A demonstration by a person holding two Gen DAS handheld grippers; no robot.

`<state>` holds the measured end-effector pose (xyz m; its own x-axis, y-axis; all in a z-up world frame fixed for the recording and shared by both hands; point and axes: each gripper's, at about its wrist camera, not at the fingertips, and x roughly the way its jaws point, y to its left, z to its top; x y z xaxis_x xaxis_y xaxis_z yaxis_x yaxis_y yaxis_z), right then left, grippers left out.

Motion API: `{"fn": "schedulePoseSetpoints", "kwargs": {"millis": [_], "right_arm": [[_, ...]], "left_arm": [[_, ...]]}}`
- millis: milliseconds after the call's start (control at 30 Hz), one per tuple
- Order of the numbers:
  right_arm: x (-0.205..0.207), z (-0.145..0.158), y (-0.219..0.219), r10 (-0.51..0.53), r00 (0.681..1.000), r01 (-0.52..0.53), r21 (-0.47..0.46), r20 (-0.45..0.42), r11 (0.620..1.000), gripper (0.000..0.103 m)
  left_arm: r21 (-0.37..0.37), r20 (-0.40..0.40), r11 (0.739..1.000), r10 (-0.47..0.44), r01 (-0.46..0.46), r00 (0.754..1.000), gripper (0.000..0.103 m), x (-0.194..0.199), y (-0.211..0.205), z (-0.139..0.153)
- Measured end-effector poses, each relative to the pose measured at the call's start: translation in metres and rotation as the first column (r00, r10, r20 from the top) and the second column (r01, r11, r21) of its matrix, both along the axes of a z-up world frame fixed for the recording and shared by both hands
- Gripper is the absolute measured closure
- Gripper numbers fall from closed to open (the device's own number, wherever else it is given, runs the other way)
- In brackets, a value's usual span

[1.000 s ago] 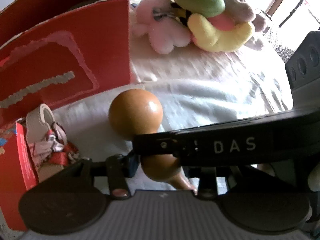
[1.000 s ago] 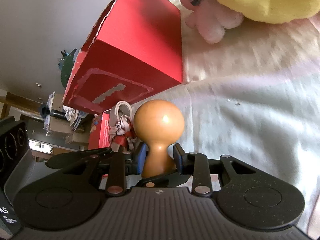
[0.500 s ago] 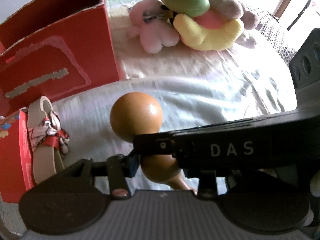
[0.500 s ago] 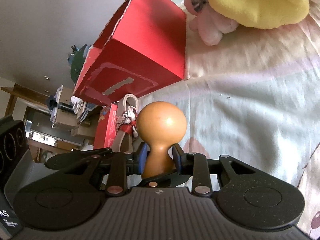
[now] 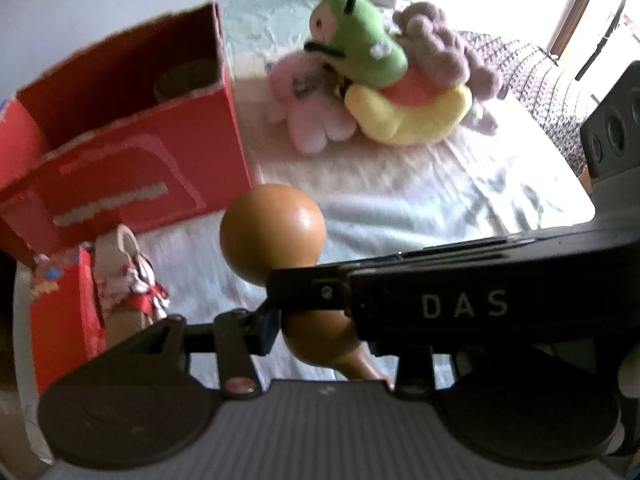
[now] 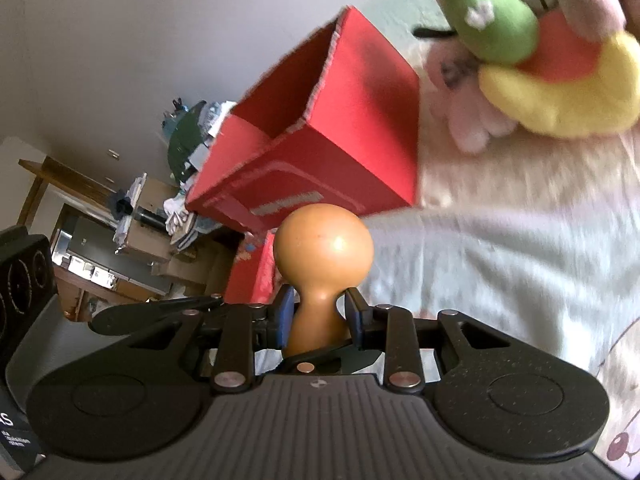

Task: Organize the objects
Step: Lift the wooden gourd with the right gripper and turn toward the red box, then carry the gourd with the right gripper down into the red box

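Above pale bedding (image 5: 420, 208), we clamp both the left gripper (image 5: 316, 334) and right gripper (image 6: 316, 318) on the wooden gourd (image 6: 322, 256), apparently steadying its waist for transfer toward the open red box (image 6: 340, 152).

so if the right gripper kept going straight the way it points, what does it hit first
Probably the red box: beyond the gourd clamped in the right gripper, the box's near lower wall sits dead ahead, though depth is hard to judge.
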<state>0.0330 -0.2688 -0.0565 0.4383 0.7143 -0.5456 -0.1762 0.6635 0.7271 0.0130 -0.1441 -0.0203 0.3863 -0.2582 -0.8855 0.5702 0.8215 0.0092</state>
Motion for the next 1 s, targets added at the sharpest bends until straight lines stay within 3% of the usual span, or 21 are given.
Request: {"fn": "schedulePoseSetpoints", "kwargs": {"millis": [200,533,1000], "right_arm": [[0.010,0.028,0.007,-0.034,0.998,0.035,-0.021,0.044,0.999,0.072],[0.035,0.074,0.041,-0.084,0.986,0.093,-0.063,0.144,0.994,0.072],[0.093,0.086,0.098,-0.119,0.979,0.134,-0.082,0.165,0.988,0.072]], "left_arm": [[-0.023,0.019,0.999,-0.023,0.023,1.000,0.066,0.011,0.003,0.026],[-0.101,0.121,0.989,-0.093,0.105,0.988,0.066,0.039,0.026,0.081],[-0.157,0.151,0.976,-0.126,0.149,0.980,0.066,0.108,0.082,0.103]]}}
